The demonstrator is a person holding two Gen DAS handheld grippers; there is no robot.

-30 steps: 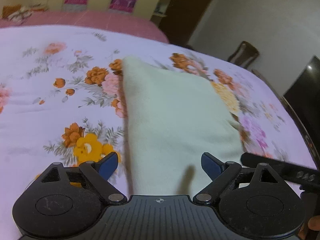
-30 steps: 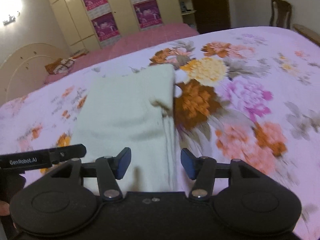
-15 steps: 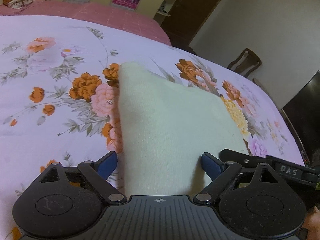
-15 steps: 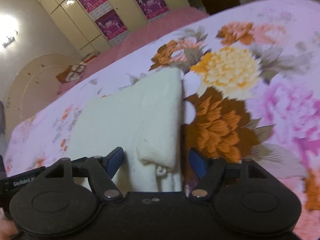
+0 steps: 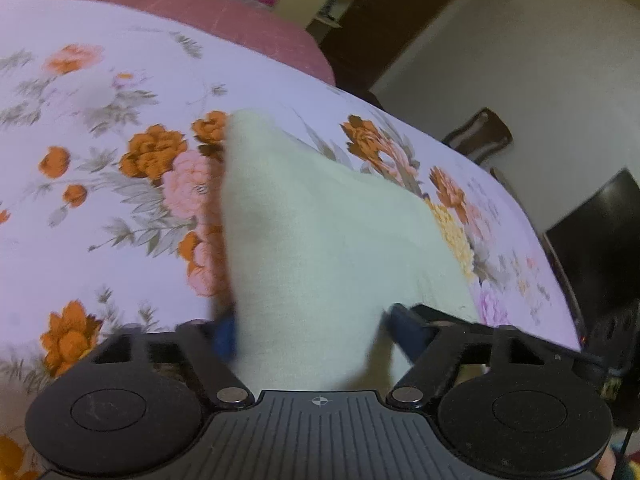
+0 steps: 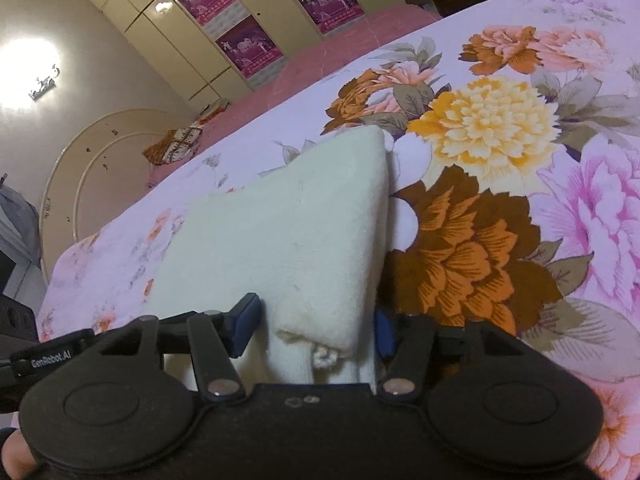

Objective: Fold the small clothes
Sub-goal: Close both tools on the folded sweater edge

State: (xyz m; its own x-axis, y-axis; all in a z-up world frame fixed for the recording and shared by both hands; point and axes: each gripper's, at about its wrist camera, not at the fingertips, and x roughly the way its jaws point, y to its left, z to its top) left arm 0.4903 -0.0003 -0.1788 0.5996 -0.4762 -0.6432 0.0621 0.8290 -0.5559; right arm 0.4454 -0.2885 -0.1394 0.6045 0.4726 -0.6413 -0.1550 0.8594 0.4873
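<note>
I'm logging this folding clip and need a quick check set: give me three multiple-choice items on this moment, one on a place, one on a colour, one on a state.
1. Where does the cream garment lie?
A. on the floral bedsheet
B. on the wooden chair
C. on the wardrobe shelf

2. What colour are the pads on the right tool?
A. red
B. blue
C. white

3. How does the garment's near edge sit at the left tool?
A. hanging in the air above it
B. far off to one side of it
C. between its two fingers

Answers:
1 A: flowers of the sheet show on both sides of the garment.
2 B: both pads are dark blue against the cream cloth.
3 C: cloth fills the gap, with a blue pad at each side as the jaws are closing.
</note>
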